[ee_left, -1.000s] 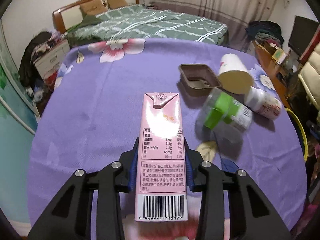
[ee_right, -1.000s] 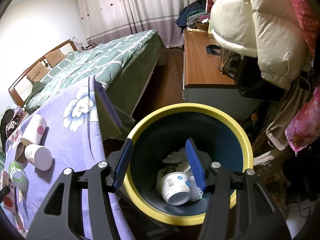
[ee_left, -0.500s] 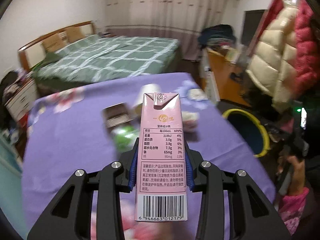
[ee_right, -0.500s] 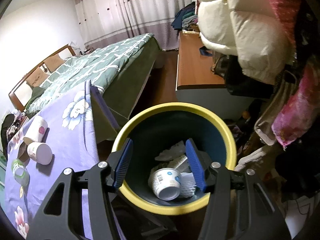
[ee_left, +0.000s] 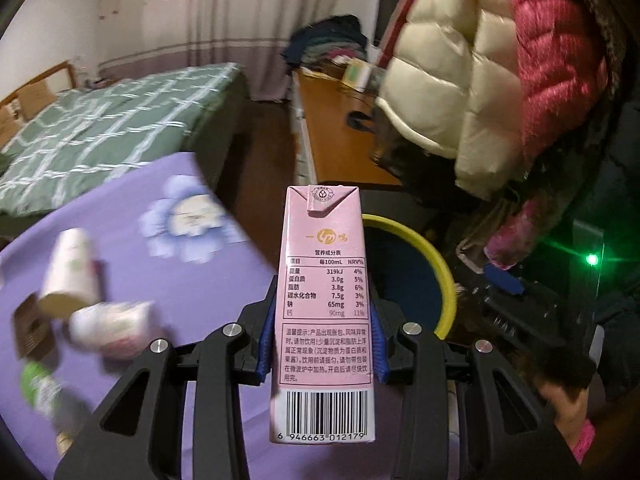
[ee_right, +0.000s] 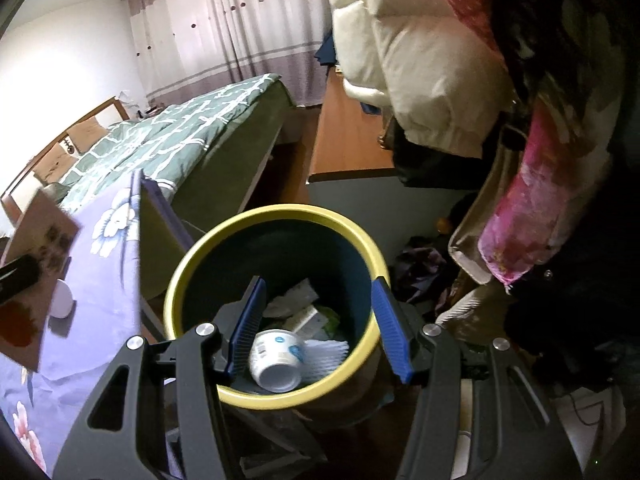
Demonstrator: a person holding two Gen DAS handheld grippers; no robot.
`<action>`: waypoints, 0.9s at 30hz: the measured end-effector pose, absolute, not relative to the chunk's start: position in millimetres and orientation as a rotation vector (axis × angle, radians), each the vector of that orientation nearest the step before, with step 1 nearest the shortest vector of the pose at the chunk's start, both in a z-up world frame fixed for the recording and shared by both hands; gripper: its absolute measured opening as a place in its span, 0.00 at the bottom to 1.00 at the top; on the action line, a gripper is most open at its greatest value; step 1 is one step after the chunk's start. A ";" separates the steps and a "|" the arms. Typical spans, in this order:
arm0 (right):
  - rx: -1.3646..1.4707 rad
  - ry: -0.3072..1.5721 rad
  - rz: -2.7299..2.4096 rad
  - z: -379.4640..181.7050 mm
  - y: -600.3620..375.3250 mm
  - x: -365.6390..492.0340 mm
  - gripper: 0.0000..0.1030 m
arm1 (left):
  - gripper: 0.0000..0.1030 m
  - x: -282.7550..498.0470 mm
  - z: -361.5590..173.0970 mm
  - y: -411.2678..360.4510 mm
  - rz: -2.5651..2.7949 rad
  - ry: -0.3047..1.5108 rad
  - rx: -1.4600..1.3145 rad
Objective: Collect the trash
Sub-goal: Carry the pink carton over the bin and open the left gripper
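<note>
Your left gripper [ee_left: 322, 344] has its blue pads pressed against both sides of the pink milk carton [ee_left: 323, 312], which stands upright between them with its barcode end nearest the camera. Past the carton's right edge you see the yellow-rimmed bin [ee_left: 442, 272], and to the left, on the purple flowered cloth [ee_left: 192, 280], lie blurred white cups [ee_left: 70, 268] and a green-labelled bottle [ee_left: 38, 386]. Your right gripper [ee_right: 322, 328] stands about half open with nothing between its blue fingers [ee_right: 250, 324], hanging over the mouth of the bin [ee_right: 224, 228]. Inside the bin lie a white tub [ee_right: 276, 360] on its side, white foam netting [ee_right: 324, 354] and crumpled paper [ee_right: 296, 296]. Beyond are the green checked bed [ee_right: 192, 132] and the curtains [ee_right: 224, 28].
</note>
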State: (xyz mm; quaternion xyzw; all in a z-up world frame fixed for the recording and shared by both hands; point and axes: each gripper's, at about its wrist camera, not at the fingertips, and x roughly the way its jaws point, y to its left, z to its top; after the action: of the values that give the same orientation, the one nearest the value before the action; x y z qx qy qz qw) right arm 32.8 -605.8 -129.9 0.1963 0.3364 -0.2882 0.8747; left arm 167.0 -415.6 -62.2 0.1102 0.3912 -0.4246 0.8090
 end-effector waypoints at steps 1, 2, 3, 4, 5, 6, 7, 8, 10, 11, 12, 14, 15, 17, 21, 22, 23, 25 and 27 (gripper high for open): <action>0.412 0.707 -0.607 -132.2 -608.6 31.9 0.51 | 0.37 168.4 -68.5 -424.8 -0.915 0.845 0.239; 0.415 0.710 -0.612 -133.9 -611.3 31.7 0.51 | 0.37 170.3 -74.0 -437.1 -0.927 0.859 0.243; 0.417 0.712 -0.617 -135.5 -612.7 31.3 0.51 | 0.37 171.6 -77.5 -444.5 -0.935 0.867 0.246; 0.422 0.716 -0.622 -137.7 -616.2 30.4 0.51 | 0.37 173.2 -82.5 -456.8 -0.942 0.878 0.252; 0.424 0.718 -0.625 -138.6 -617.8 30.0 0.51 | 0.37 174.0 -85.9 -463.2 -0.944 0.884 0.256; 0.426 0.720 -0.627 -139.8 -619.3 29.2 0.51 | 0.37 175.1 -88.8 -468.4 -0.947 0.889 0.259; 0.426 0.722 -0.631 -141.2 -620.9 28.9 0.51 | 0.37 177.1 -93.3 -477.4 -0.949 0.899 0.261; 0.428 0.724 -0.634 -142.4 -622.4 28.7 0.51 | 0.37 178.3 -96.0 -482.0 -0.949 0.906 0.262; 0.431 0.726 -0.639 -143.4 -623.0 29.3 0.51 | 0.37 182.2 -103.8 -490.2 -0.948 0.926 0.262; 0.432 0.727 -0.642 -144.3 -624.7 29.0 0.51 | 0.37 183.2 -106.8 -492.1 -0.948 0.932 0.262; 0.433 0.727 -0.643 -144.6 -624.6 29.1 0.51 | 0.38 184.2 -109.4 -494.8 -0.946 0.937 0.262; 0.436 0.730 -0.645 -144.9 -624.2 29.5 0.51 | 0.55 186.4 -114.0 -500.8 -0.939 0.938 0.263; 0.436 0.731 -0.644 -144.8 -623.6 29.7 0.51 | 0.74 187.4 -114.2 -501.1 -0.931 0.933 0.262; 0.433 0.731 -0.641 -143.6 -620.9 30.2 0.51 | 0.77 185.9 -108.6 -496.3 -0.922 0.896 0.250; 0.422 0.729 -0.631 -140.2 -614.8 31.8 0.51 | 0.78 182.6 -87.3 -471.2 -0.913 0.848 0.221; 0.420 0.727 -0.628 -138.6 -611.8 32.8 0.51 | 0.78 181.1 -79.4 -460.6 -0.908 0.829 0.207; 0.418 0.727 -0.625 -138.1 -610.3 33.2 0.51 | 0.79 179.4 -71.2 -448.4 -0.899 0.810 0.193; 0.409 0.724 -0.617 -135.0 -603.4 35.7 0.51 | 0.85 176.4 -56.6 -422.4 -0.880 0.776 0.163; 0.398 0.724 -0.606 -132.2 -596.0 39.4 0.51 | 0.87 172.5 -41.7 -388.6 -0.848 0.738 0.132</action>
State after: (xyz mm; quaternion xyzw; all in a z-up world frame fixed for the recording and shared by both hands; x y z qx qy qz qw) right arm 39.4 -596.0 -132.2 0.1906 0.3465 -0.2898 0.8716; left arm 172.5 -388.6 -41.7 0.0628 0.3496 -0.4017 0.8441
